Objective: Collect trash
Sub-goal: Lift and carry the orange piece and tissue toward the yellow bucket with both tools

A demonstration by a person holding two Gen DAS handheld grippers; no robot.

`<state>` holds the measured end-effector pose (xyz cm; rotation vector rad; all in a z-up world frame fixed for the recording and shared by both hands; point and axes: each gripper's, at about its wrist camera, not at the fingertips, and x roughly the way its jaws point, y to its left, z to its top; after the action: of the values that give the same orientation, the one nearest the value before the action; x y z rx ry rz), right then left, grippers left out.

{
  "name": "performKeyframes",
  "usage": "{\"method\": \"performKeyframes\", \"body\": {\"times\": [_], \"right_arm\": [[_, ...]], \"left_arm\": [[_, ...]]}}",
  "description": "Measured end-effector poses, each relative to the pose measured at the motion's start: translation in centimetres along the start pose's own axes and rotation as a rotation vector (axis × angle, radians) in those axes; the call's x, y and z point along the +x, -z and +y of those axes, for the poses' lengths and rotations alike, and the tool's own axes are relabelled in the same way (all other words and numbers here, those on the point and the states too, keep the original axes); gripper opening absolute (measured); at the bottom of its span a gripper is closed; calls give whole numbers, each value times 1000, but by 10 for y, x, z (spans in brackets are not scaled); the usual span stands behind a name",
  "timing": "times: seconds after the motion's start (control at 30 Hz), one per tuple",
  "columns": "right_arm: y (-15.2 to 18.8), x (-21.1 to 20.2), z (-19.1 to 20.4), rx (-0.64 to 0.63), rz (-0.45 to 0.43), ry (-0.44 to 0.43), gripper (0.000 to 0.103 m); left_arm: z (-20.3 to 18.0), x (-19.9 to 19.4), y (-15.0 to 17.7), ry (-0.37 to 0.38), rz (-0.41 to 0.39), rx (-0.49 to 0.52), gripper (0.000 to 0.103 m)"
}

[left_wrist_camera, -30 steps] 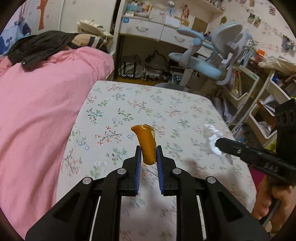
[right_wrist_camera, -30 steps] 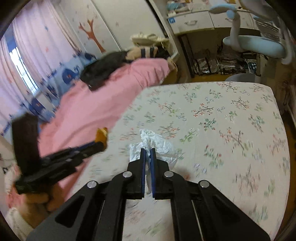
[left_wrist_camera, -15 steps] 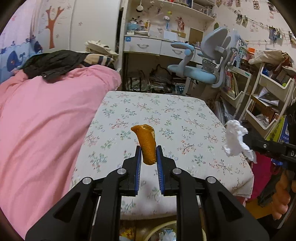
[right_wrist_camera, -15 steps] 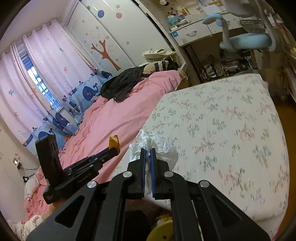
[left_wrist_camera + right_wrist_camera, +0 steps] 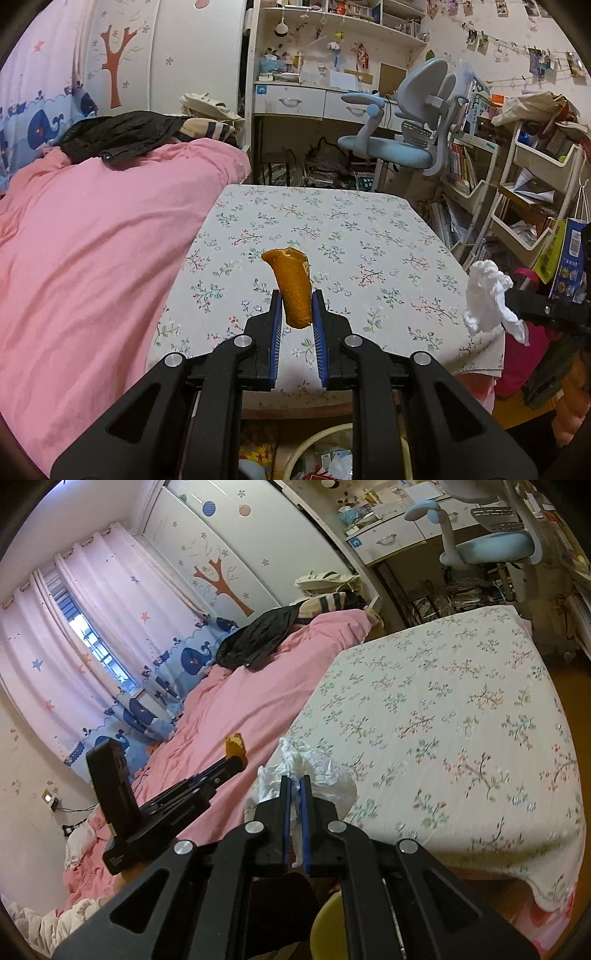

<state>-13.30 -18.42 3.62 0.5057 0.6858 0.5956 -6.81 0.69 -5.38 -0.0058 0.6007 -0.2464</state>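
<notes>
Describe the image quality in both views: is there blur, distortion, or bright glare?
Left wrist view: sharp, warm indoor light, fisheye bending the shelves; the orange peel is crisp. Right wrist view: strongly tilted, the window overexposed, the white tissue in focus, dark corners.

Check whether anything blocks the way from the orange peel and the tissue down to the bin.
Nothing visible does. The left gripper holds the orange peel past the table's near edge, with the bin's rim below it. The right gripper holds the crumpled tissue nearby; only part of the bin shows.
</notes>
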Motion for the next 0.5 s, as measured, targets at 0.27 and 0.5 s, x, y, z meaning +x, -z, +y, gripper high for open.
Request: {"method": "performKeyframes", "body": {"times": [0.27,0.5], "right_arm": [[30,1,12,-22,72,-37,6],[64,11,19,-12,165,-46,6]], "left_arm": [[-8,-12,11,7,-14,3,15],[-12,-19,20,11,-11,22,15]]}}
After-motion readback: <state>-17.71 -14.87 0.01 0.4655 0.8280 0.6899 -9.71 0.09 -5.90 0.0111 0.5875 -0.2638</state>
